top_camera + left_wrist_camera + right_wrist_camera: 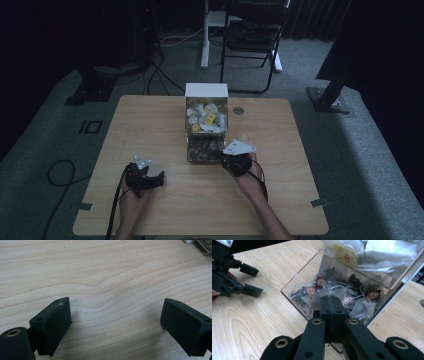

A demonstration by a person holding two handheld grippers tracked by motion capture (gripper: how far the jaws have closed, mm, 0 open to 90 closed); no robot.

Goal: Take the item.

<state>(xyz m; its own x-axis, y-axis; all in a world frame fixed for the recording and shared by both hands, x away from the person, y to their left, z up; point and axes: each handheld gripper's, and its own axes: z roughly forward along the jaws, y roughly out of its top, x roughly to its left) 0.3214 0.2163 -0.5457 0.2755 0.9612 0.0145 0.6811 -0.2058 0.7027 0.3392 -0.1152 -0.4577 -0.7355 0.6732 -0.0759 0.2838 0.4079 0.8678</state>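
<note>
The print on the small red and yellow tea-bag tags (pixel 310 290) inside the clear plastic two-tier dispenser box (pixel 294 287) is too blurred to read. Right of that box, a small round grey disc (pixel 421 303) is cut by the frame edge.

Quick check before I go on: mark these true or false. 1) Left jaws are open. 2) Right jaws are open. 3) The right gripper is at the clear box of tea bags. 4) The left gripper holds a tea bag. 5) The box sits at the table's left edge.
1) True: the left gripper has jaws spread wide over bare table.
2) False: the right gripper has its jaws pressed together.
3) True: it sits right at the front of the clear box of tea bags.
4) False: nothing lies between its jaws.
5) False: the box stands near the middle, toward the far edge.
</note>
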